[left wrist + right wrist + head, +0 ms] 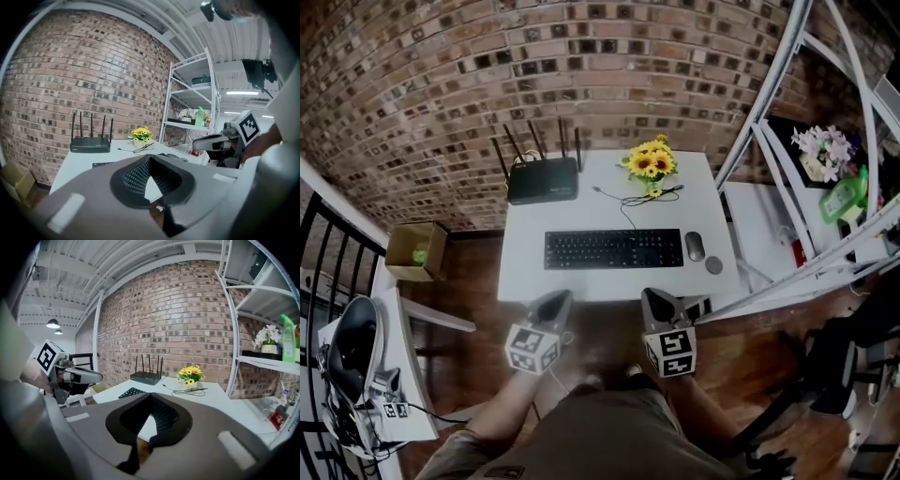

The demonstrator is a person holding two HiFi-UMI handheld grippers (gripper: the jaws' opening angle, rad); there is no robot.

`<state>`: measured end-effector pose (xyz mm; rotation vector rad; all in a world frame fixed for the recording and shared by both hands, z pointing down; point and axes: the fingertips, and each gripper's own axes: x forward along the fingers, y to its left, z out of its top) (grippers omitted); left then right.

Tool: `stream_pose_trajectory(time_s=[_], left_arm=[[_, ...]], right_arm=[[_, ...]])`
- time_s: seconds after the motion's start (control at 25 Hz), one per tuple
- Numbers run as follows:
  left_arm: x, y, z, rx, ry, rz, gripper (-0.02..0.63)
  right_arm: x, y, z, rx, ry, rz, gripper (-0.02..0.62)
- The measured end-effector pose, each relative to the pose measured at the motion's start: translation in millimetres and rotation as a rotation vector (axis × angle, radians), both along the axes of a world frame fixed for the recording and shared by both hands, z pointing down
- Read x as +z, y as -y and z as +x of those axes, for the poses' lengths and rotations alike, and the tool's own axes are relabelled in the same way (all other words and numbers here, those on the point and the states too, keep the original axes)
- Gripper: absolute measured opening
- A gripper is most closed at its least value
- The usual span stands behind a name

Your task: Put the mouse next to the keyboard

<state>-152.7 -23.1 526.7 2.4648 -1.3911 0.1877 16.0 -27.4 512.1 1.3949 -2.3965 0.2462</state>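
Note:
A grey mouse (695,246) lies on the white table (525,272), just right of the black keyboard (613,248). Both grippers hang below the table's front edge, in front of the person, away from the mouse. The left gripper (555,300) has its jaws together with nothing between them; in its own view the left gripper (150,156) points over the table. The right gripper (656,298) is likewise shut and empty, and in its own view the right gripper (151,394) faces the keyboard (131,392).
A black router (543,178) and a pot of sunflowers (650,162) stand at the table's back, with a thin cable (652,197) beside the flowers. A small grey disc (713,265) lies near the mouse. A white shelf frame (787,159) stands at right, a cardboard box (417,251) at left.

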Motion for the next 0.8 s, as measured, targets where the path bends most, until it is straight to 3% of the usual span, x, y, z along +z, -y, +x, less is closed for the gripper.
stream_pose_trajectory(time_s=[0.8], left_arm=[[-4.4, -25.0, 29.7, -0.018, -0.004, -0.001, -0.008]], right_arm=[[-4.4, -30.5, 5.9, -0.08, 0.05, -0.006, 0.013]])
